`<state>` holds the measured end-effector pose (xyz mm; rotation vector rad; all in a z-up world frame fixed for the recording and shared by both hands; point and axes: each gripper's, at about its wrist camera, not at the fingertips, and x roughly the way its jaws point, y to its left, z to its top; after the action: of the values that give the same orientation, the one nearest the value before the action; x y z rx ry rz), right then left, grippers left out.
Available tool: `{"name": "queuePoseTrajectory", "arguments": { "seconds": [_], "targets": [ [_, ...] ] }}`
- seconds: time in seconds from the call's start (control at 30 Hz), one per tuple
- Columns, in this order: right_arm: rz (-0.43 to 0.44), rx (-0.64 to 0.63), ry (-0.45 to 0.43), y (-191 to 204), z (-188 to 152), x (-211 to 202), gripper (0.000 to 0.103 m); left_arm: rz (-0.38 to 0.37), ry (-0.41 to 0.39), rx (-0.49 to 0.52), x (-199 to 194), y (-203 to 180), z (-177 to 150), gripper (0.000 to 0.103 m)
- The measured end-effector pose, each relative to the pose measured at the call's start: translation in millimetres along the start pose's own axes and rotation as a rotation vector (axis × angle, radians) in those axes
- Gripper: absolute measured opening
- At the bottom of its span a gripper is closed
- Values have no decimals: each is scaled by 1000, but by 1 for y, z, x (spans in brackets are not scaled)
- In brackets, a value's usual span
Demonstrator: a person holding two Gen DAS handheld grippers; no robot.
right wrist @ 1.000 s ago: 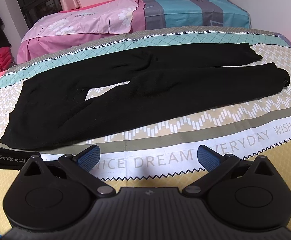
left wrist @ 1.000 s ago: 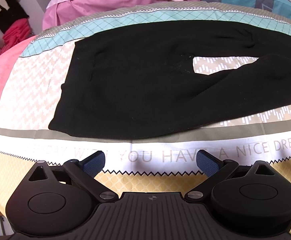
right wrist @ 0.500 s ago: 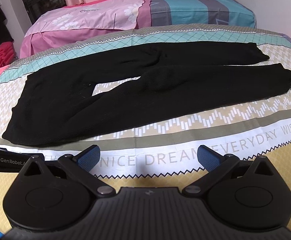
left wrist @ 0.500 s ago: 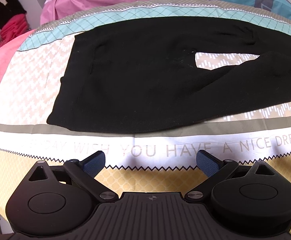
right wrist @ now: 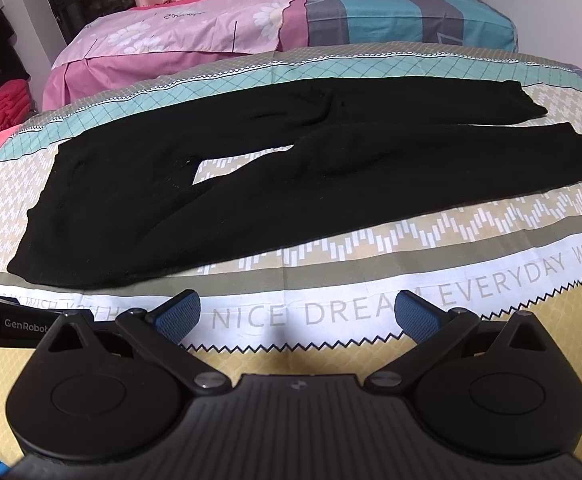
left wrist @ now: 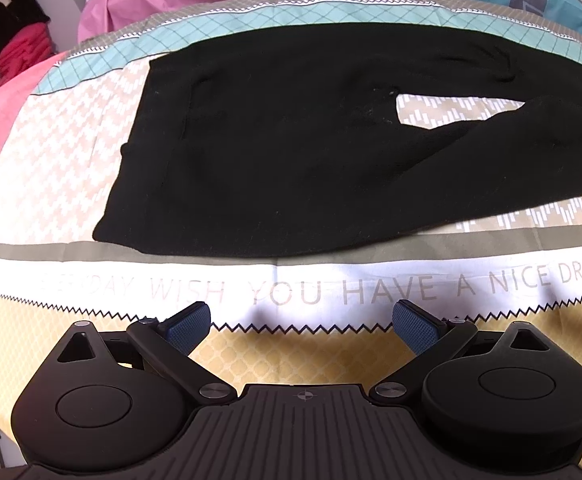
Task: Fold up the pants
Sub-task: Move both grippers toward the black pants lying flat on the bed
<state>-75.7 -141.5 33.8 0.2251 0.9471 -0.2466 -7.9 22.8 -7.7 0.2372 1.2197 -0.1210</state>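
Left wrist view: the left gripper (left wrist: 301, 325) was held with fingers spread wide and empty — likewise the right gripper (right wrist: 298, 317). Beyond them, black pants (right wrist: 227, 184) were laid flat across the patterned bedsheet (right wrist: 371, 264), legs slightly parted.
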Motion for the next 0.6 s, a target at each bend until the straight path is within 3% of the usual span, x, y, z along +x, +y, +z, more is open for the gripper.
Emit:
{"name": "queuePoseTrajectory", "arguments": {
  "seconds": [0.47, 0.6],
  "targets": [
    [-22, 15, -13, -1, -11, -4, 103, -12, -50, -22, 4, 26, 10, 103],
    [-21, 45, 18, -11, -24, -4, 103, -2, -22, -58, 20, 39, 24, 103]
  ]
}}
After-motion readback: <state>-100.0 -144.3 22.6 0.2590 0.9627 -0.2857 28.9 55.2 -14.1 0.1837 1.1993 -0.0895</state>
